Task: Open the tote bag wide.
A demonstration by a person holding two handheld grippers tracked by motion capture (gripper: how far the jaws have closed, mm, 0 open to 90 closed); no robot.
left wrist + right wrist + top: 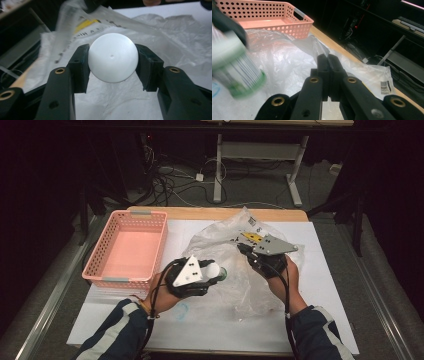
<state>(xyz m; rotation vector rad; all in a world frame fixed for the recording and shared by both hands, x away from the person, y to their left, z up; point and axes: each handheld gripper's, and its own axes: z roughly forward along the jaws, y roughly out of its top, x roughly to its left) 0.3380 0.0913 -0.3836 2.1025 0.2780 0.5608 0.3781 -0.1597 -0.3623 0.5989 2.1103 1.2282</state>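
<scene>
While the right gripper (328, 60) pinches the plastic bag (235, 270), the left gripper (112, 60) clamps the bottle (113, 57).

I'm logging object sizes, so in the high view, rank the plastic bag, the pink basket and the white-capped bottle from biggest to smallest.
1. plastic bag, the widest spread.
2. pink basket, somewhat smaller; the crumpled bag makes this close.
3. white-capped bottle, clearly smallest, clamped in the left gripper.

Open basket (129, 251) left; crumpled bag (235, 265) right.

The bottle's cap (113, 57) is looking smooth, matt white plastic. The bag (235, 270) is showing thin, crinkled, glossy clear plastic, and the basket (100, 265) is appearing perforated pink plastic.
</scene>
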